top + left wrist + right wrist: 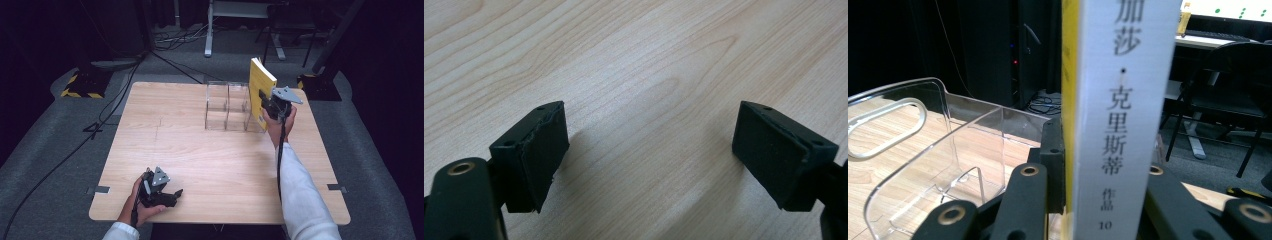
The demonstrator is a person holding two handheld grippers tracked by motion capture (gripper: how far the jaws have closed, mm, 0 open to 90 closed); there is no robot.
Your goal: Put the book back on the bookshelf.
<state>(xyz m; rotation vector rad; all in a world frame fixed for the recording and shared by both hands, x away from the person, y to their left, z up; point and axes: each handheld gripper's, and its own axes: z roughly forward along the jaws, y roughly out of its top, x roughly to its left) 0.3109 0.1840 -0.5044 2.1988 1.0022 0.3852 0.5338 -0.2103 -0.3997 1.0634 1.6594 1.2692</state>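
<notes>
From the high view, the right gripper (266,101) holds a yellow book (260,90) upright near the far right corner of the worktop (200,165), just beside the right end of a clear acrylic rack (227,106). The left gripper (167,196) rests low by the near left edge — idle.

In the left gripper view, its jaws stand wide apart over bare wood, nothing between them.

In the right gripper view, the jaws are clamped on the book (1120,125), white spine facing the camera, yellow cover edge to one side; the rack (923,160) sits to the left, its slots empty. The paperback looks light and fairly stiff when pinched across its covers, though a glossy cover could slip — a grip low and near the spine seems the safest hold.
</notes>
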